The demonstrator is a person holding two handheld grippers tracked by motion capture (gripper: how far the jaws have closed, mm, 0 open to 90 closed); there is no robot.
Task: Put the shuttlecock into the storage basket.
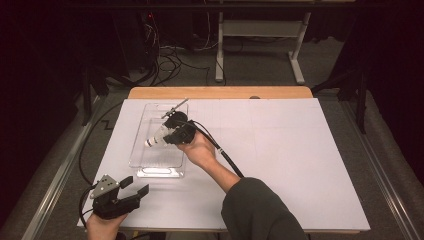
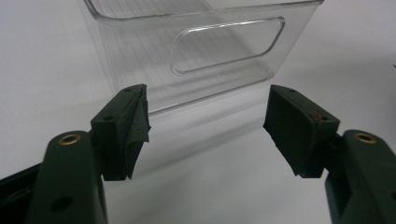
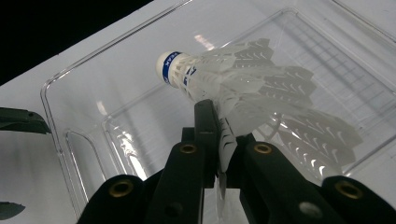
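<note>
White tabletop [image 1: 280, 150] lies beneath us. Our right gripper [image 3: 219, 140] pinches a white plastic shuttlecock [image 3: 243, 88] above the clear plastic tray [image 3: 79, 93]. Our left gripper [image 2: 205, 126], jaws wide, faces that tray's end wall.

Three cameras: one fixed overhead, one riding on each set of tongs.

The high view looks forward and down from the person's side, taking in the whole white desk [image 1: 280, 150] with the floor beyond at the top of the frame. The left gripper view sits low and close to the desk, looking along the left tongs [image 2: 205, 126] at the near end wall of the clear tray [image 2: 196, 51], which fills the upper middle of its frame. The right gripper view hovers close above that same tray [image 3: 70, 84], looking along the right tongs [image 3: 222, 135] slantwise into it. All three share the tray [image 1: 145, 150], at left of centre in the high view.
</note>
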